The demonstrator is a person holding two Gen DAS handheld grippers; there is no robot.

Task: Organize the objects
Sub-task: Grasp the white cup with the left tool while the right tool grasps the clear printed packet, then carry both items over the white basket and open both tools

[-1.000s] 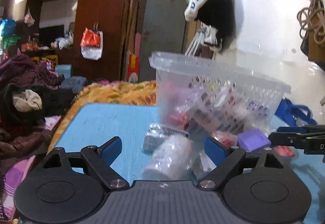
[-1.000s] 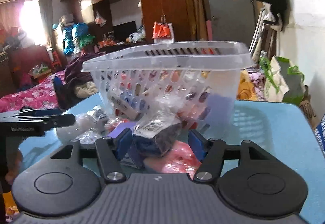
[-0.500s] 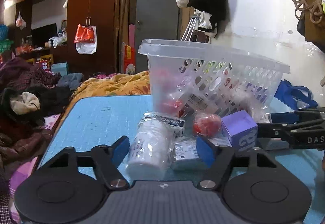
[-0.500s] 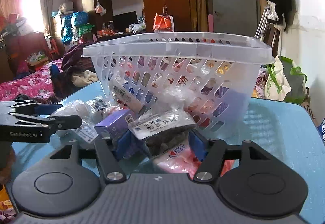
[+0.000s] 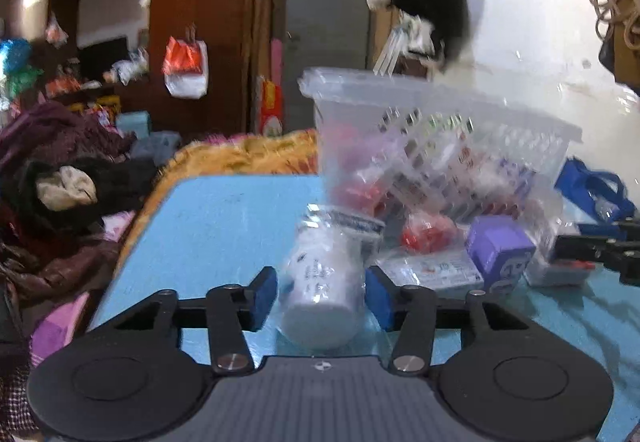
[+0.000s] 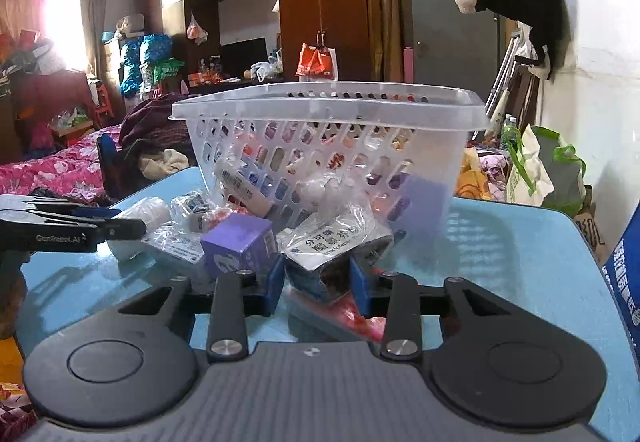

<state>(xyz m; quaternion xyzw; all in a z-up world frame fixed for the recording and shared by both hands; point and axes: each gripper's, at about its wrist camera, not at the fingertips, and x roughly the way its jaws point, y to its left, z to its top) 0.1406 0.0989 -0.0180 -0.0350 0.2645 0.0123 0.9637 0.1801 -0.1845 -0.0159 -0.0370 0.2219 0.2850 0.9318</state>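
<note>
Clear slotted basket (image 6: 328, 145), partly filled, stands on the blue table (image 6: 520, 242). Just in front of it lie loose items, including a purple box (image 6: 236, 246). Left gripper (image 5: 320, 296): fingers closed around a white wrapped cylinder (image 5: 324, 282). Right gripper (image 6: 318, 282): fingers clamped on a dark labelled packet (image 6: 336, 258), touching the basket's front wall.
</note>
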